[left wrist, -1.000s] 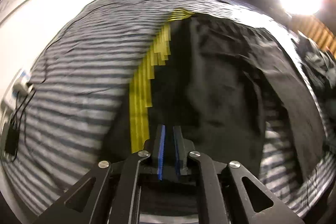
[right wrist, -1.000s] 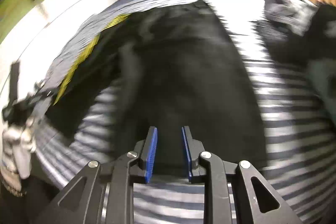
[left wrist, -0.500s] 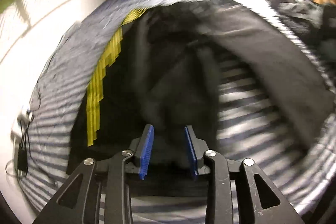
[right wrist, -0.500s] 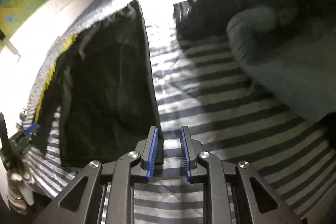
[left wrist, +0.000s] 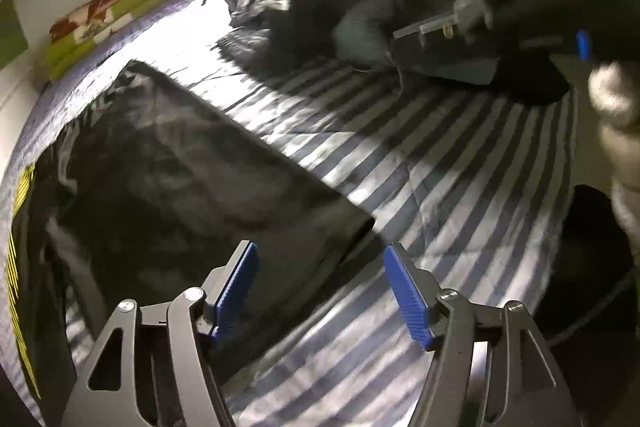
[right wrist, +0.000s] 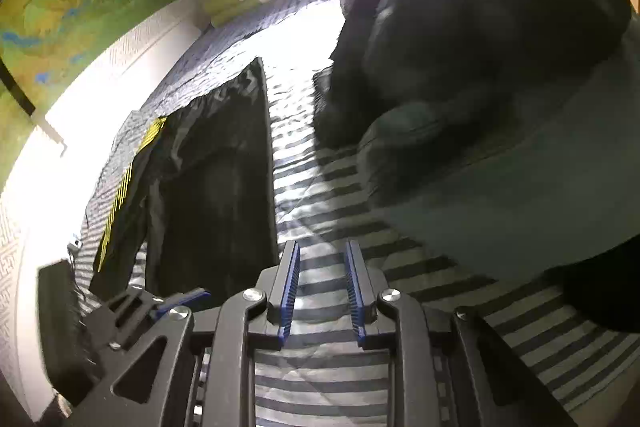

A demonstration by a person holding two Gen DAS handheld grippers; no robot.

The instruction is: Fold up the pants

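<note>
One pair of black pants (left wrist: 168, 187) with a yellow side stripe (left wrist: 16, 267), flat on the striped bedspread (left wrist: 460, 187), lengthwise toward the far pillows (left wrist: 108, 15). Near corner of the pants just ahead of the left gripper (left wrist: 318, 291), jaws spread wide, empty. In the right wrist view, pants (right wrist: 216, 187) to the left of the right gripper (right wrist: 322, 291), its blue pads (right wrist: 290, 291) a narrow gap apart over bare bedspread (right wrist: 320, 379), holding nothing. One heap of dark clothes (right wrist: 460, 39) to the right, well apart from the pants.
</note>
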